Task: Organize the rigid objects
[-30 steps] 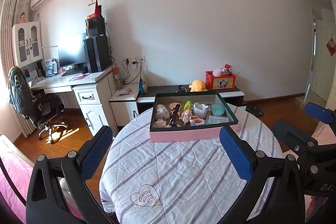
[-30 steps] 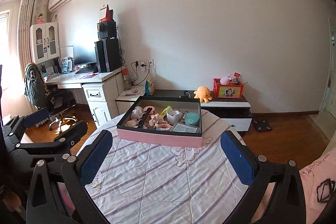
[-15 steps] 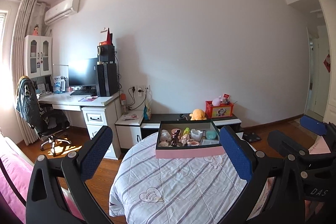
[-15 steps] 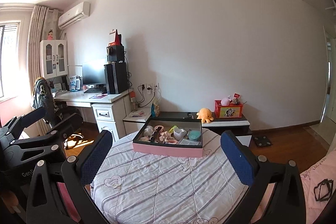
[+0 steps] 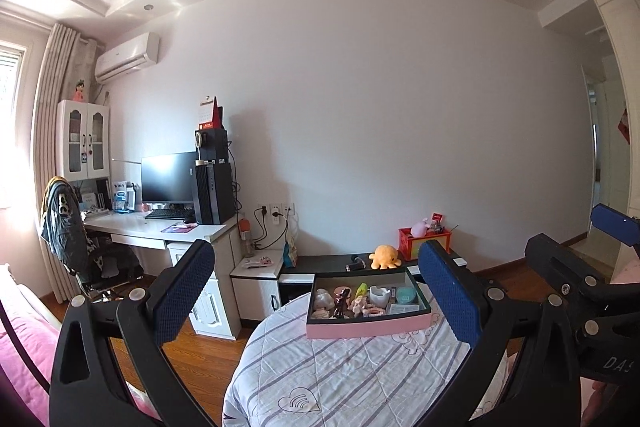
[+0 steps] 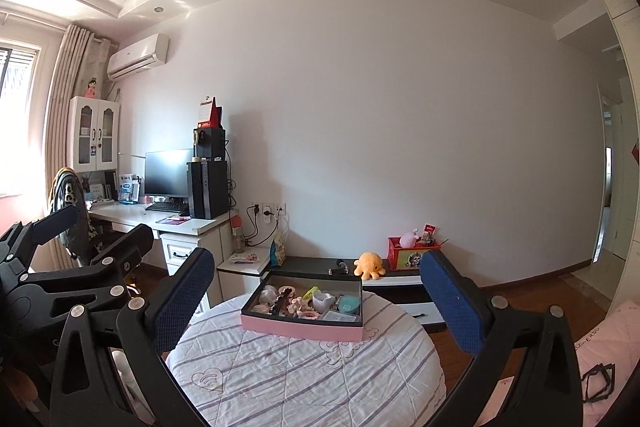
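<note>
— Well, both held high and far back from the round table? Jaws?

— Yes. Left gripper spread wide, nothing between the pads; right gripper also wide apart and empty.

— And the things to organize?

— Lying in the pink box on the far part of the table, straight ahead and below both pairs of tongs. Small figurines, a white cup, a teal piece, all crowded together.

— Long axis of the box?

— Running left to right across both views, long pink wall facing the tongs.

— Nearer hand?

— Hard to tell; seems about equal. From the right view, box slightly left of centre; from the left view, slightly right. So between the two, well apart from both.
</note>
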Demonstrator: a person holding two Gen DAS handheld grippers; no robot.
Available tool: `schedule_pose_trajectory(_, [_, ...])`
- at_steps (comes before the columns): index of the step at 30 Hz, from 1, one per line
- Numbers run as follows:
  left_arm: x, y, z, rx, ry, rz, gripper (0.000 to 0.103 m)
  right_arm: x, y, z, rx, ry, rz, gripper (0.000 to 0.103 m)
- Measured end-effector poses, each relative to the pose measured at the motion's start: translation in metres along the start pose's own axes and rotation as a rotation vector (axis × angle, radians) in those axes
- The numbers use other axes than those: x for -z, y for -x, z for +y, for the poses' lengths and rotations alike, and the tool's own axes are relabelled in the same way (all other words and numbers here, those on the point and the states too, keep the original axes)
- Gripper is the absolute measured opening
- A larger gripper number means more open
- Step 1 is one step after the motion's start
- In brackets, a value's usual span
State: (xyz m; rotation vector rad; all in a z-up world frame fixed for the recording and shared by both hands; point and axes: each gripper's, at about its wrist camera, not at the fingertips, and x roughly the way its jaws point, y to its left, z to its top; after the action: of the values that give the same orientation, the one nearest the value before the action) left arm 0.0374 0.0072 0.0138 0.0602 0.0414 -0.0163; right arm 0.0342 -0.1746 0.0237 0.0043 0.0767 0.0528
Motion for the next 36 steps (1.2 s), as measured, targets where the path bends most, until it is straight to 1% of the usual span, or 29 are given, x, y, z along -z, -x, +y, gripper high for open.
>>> schedule_pose_trajectory(6, [-0.007, -0.004, -0.001, 0.005, -0.003, -0.021, 0.103, -0.008, 0.001, -0.001, 0.020, 0.002, -0.027, 0.103])
schedule_pose_trajectory(17, [-0.011, -0.049, -0.008, 0.013, -0.015, 0.012, 0.103, -0.014, -0.037, -0.009, 0.048, 0.007, -0.011, 0.103])
schedule_pose_trajectory(27, [-0.015, -0.093, -0.013, 0.009, -0.018, 0.038, 0.103, -0.018, -0.075, -0.017, 0.046, -0.001, 0.010, 0.103])
schedule_pose_trajectory(36, [-0.019, -0.114, -0.014, -0.001, -0.020, 0.029, 0.103, -0.026, -0.093, -0.019, 0.044, -0.007, 0.005, 0.103])
